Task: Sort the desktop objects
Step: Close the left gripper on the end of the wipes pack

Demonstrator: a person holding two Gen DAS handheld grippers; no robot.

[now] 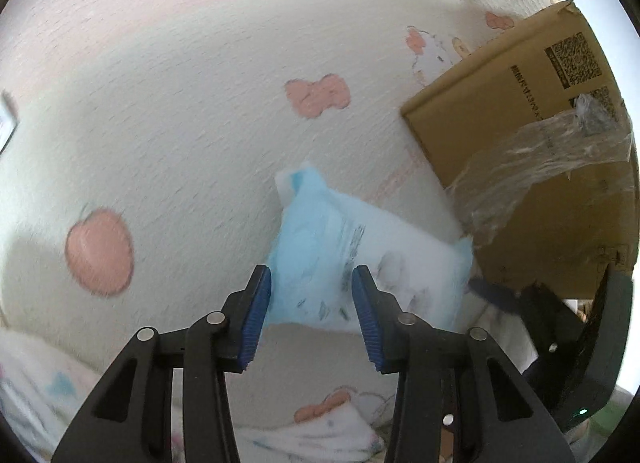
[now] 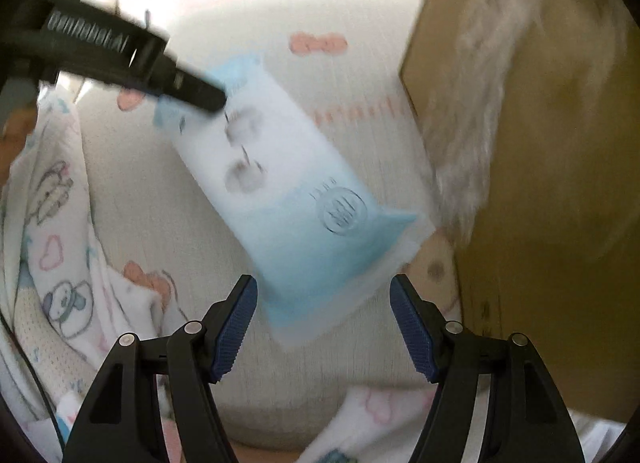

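Observation:
A blue and white tissue pack (image 1: 352, 255) lies on a cream cloth with pink prints; it also shows in the right wrist view (image 2: 296, 199), blurred. My left gripper (image 1: 312, 295) is partly open with its fingers on either side of the pack's near end; whether they press it is unclear. In the right wrist view the left gripper's finger (image 2: 160, 67) reaches the pack's far end from the upper left. My right gripper (image 2: 324, 319) is open, its fingers either side of the pack's near blue end, not touching it.
A brown cardboard box (image 1: 532, 111) with loose clear tape (image 1: 540, 167) stands at the right, also in the right wrist view (image 2: 552, 183). Crumpled printed cloth (image 2: 52, 231) lies at the left and along the near edge. The right gripper's body (image 1: 568, 327) shows at the lower right.

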